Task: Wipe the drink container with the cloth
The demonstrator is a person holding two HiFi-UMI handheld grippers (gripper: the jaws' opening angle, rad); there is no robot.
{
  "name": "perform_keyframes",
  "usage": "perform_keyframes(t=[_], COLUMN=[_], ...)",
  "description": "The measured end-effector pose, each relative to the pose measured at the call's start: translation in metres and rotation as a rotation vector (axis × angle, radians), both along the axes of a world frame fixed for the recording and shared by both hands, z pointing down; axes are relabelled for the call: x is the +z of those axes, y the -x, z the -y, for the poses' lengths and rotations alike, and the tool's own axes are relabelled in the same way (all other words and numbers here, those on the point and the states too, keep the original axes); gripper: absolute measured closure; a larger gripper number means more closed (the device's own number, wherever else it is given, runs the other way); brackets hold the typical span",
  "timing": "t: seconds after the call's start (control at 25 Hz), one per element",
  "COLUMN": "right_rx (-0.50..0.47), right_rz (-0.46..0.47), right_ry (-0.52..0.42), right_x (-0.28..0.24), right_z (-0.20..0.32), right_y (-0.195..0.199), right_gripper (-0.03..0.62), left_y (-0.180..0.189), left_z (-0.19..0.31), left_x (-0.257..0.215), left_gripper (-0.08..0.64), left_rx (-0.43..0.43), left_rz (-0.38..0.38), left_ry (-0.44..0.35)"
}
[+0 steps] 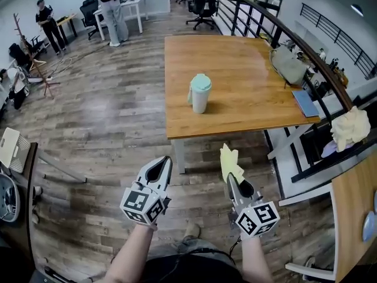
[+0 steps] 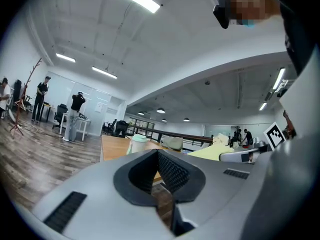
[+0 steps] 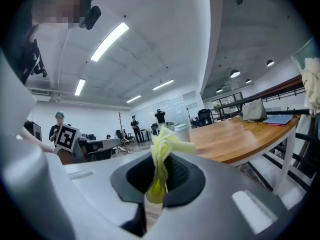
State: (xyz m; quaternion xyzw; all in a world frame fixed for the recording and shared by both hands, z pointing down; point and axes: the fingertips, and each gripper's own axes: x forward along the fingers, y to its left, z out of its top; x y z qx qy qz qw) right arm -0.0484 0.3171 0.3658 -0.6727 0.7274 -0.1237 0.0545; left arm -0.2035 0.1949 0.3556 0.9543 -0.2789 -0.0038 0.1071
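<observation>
A white drink container with a mint-green lid stands upright on the wooden table, near its left front part. It also shows far off as the container in the left gripper view and as the container in the right gripper view. My right gripper is shut on a yellow cloth, which sticks up from the jaws as the cloth. My left gripper is shut with nothing between its fingers. Both grippers hang level over the floor, short of the table's front edge.
A grey bag and a blue book lie at the table's right side by a dark railing. A cream cloth hangs on the railing. Two people stand by desks and office chairs at the back.
</observation>
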Motion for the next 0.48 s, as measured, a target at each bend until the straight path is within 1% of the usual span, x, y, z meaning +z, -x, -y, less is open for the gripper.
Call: perform_keyframes(t=[0.2,0.48], right_rx=[-0.026,-0.012], right_rz=[-0.005,0.023], right_ry=[-0.013,0.007], right_x=[-0.005,0.005], right_z=[0.023,0.044], right_y=[-0.013,-0.032], right_gripper=[0.571,0.571], left_y=[-0.012,-0.028], left_z=[0.016,0.038], left_x=[0.0,0.007], left_gripper=[0.563,0.563], left_rx=[-0.02,-0.025], left_rz=[-0.009,-0.015], left_ry=[-0.003,0.006])
